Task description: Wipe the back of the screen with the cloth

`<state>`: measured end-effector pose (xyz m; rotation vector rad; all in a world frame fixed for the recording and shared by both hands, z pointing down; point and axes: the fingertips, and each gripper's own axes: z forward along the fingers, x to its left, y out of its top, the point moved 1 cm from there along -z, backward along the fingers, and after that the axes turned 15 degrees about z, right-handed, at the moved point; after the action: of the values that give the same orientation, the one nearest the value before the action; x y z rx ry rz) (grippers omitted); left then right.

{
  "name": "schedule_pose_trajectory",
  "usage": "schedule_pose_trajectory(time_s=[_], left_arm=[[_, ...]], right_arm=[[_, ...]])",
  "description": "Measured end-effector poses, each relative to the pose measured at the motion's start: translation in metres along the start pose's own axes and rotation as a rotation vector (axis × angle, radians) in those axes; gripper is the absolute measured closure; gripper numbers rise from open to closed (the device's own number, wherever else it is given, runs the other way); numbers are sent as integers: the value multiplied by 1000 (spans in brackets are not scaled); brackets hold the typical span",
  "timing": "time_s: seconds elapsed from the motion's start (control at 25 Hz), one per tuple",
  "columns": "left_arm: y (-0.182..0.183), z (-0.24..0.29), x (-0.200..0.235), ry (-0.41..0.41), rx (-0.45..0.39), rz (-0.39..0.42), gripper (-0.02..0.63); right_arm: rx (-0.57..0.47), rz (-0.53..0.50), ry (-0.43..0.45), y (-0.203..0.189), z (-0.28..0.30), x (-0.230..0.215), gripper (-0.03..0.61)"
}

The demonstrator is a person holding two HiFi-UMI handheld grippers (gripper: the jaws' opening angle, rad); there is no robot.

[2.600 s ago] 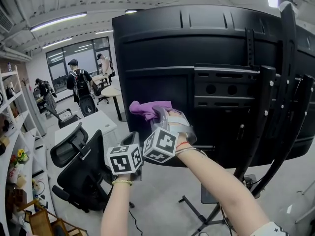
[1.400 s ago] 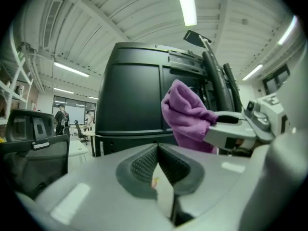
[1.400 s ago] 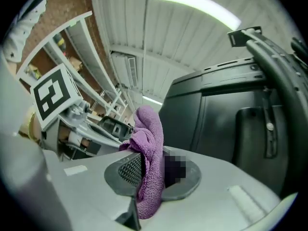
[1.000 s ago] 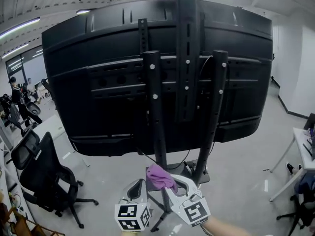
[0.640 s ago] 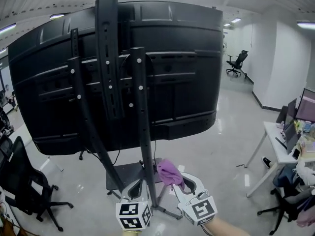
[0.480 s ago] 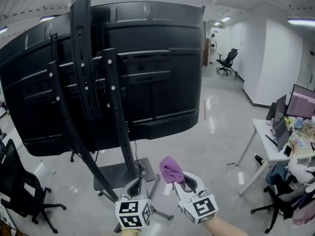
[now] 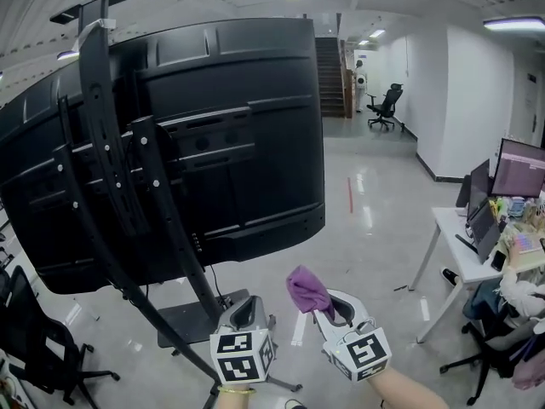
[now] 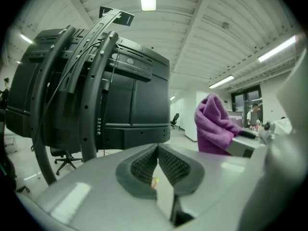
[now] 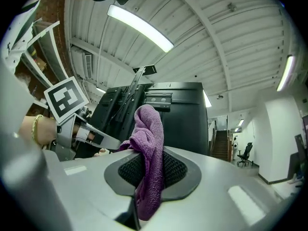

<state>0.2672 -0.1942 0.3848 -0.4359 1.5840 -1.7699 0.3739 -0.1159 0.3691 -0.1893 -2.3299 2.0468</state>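
The large black screen [image 7: 230, 143] shows its back on a wheeled stand [image 7: 145, 254], filling the left and centre of the head view. Low in that view my right gripper [image 7: 328, 307] is shut on a purple cloth [image 7: 306, 290], held well short of the screen. My left gripper [image 7: 245, 312] hangs beside it, shut with nothing between its jaws. In the right gripper view the purple cloth [image 9: 149, 153] sticks up from my right gripper [image 9: 150, 173], with the screen [image 9: 178, 114] behind. The left gripper view shows the screen [image 8: 120, 105], the cloth [image 8: 216, 126] at right and my left gripper [image 8: 157, 167].
The stand's curved black legs [image 7: 102, 254] reach toward me over the floor. A black office chair [image 7: 34, 348] stands at lower left. At right a white desk [image 7: 477, 245] carries monitors [image 7: 515, 169]. A corridor with another chair [image 7: 385, 105] and a staircase [image 7: 330, 79] lies beyond.
My view has swung along the screen's back toward its right end, and the screen has slid left in view. Both grippers have dropped away from the screen; the right keeps the cloth.
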Motion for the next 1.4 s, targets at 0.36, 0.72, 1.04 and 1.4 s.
schedule_pose_trajectory(time_s=[0.36, 0.72, 1.04, 1.4], left_arm=[[137, 82, 27, -11, -79, 21, 606], [318, 133, 89, 3, -146, 46, 606], [388, 143, 117, 81, -222, 87, 606], [363, 146, 100, 57, -256, 113, 606]], right_arm=[[-129, -281, 31, 134, 98, -64, 518], [-263, -370, -4, 312, 224, -125, 518], [-290, -506, -78, 371, 298, -149, 518], [-188, -664, -80, 311, 322, -154, 520]])
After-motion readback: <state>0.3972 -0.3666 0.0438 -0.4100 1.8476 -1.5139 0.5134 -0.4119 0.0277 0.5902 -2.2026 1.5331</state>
